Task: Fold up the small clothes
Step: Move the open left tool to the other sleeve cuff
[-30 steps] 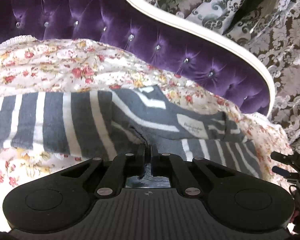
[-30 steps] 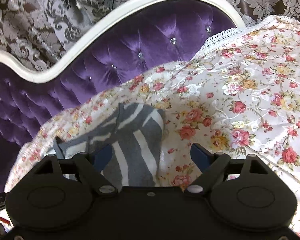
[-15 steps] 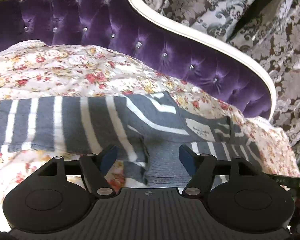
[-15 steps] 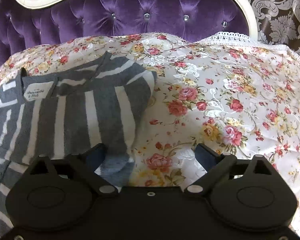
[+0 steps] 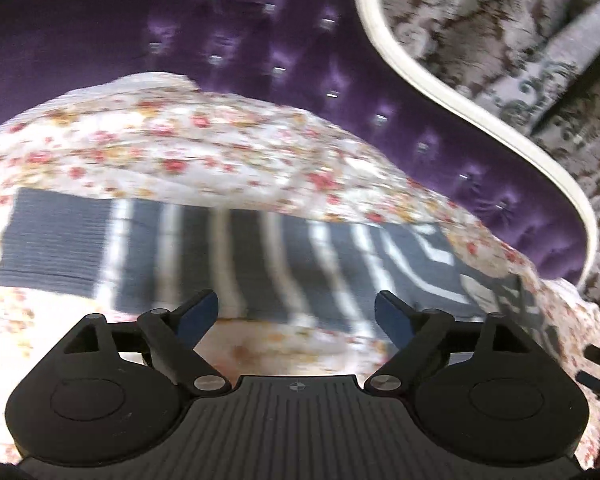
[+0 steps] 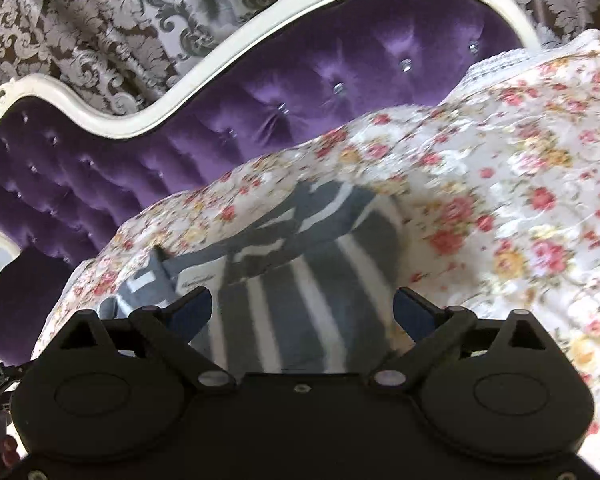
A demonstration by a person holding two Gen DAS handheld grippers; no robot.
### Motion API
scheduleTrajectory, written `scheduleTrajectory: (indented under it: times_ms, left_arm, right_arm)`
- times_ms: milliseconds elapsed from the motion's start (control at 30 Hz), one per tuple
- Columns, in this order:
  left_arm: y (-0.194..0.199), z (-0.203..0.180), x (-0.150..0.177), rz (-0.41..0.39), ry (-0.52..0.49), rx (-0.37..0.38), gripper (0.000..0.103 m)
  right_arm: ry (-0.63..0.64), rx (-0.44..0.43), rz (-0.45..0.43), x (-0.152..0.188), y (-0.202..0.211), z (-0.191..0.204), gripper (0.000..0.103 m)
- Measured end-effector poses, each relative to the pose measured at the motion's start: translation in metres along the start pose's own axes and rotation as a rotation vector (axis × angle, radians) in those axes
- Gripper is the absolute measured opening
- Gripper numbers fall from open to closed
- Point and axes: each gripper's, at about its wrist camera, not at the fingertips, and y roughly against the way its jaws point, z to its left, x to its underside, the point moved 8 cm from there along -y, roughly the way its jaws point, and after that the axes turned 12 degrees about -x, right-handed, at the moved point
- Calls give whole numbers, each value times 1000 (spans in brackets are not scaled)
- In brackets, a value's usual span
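A grey sweater with white stripes (image 5: 236, 256) lies flat on the floral bedspread (image 5: 180, 148). In the left wrist view a sleeve stretches to the left, ending in a plain grey cuff (image 5: 56, 248). My left gripper (image 5: 296, 314) is open and empty, just in front of the sleeve's near edge. In the right wrist view the folded body of the sweater (image 6: 300, 280) lies between the fingers of my right gripper (image 6: 302, 312), which is open and empty above it. Both views are blurred.
A purple tufted headboard (image 5: 260, 40) with a white curved frame (image 6: 140, 116) rises behind the bed. Patterned grey curtains (image 6: 80, 20) hang beyond it. The floral bedspread (image 6: 520, 200) stretches to the right of the sweater.
My left gripper opened, let go of the sweater and swung left along the sleeve. My right gripper stayed open and swung over the sweater body.
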Motion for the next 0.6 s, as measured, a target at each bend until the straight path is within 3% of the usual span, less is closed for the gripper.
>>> scheduleTrajectory:
  times_ms: [400, 600]
  left_arm:
    - [3, 84, -6, -20, 136, -99, 87]
    - [-9, 105, 1, 5, 193, -101, 87]
  right_arm:
    - [106, -75, 48, 20, -15, 43, 98]
    - [142, -97, 64, 29, -21, 57, 98]
